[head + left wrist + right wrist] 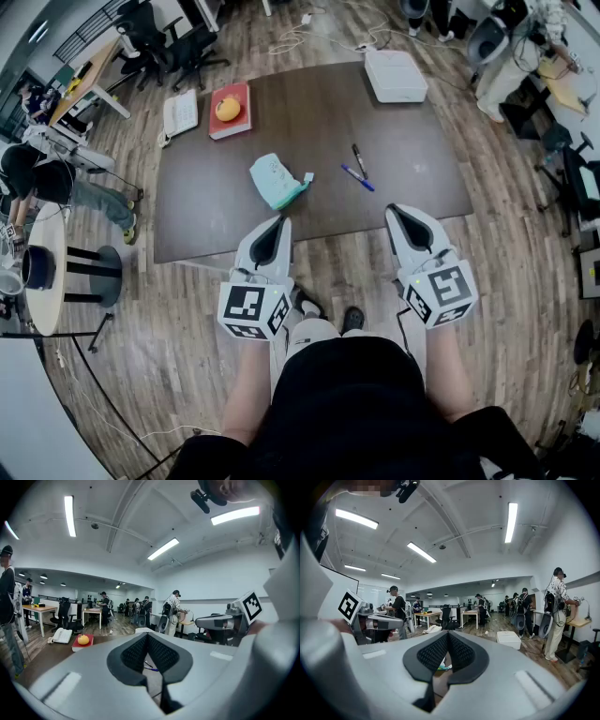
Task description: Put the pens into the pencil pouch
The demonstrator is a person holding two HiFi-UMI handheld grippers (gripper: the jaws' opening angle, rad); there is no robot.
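Step in hand: reach toward the first pen, judged barely begun; neither pen nor pouch touched.
Left gripper (277,223): closed, tips together, nothing between them; held short of the table's (206,225) near edge.
Right gripper (395,214): closed likewise and empty; level with the left one, well apart from it.
Pens, place: both flat on the table, ahead of the right gripper and a little toward the left gripper's side; close together, contact not resolvable.
Blue pen (357,178): nearer of the two; long axis slanted, far end toward the left gripper's side, near end toward the right gripper.
Black pen (358,160): long axis almost straight away from the right gripper, far end leaning slightly leftward.
Writing ends: too small to tell on either pen.
Pouch (278,181): teal, just ahead of the left gripper, well apart from the pens; mouth open or zipped not determinable.
Method advised: open the right jaws before descending; take the blue pen first; turn the wrist to close squarely across the barrel at mid-length; steady the pouch with the left gripper.
Risk: rolling on the flat top under an off-centre pinch.
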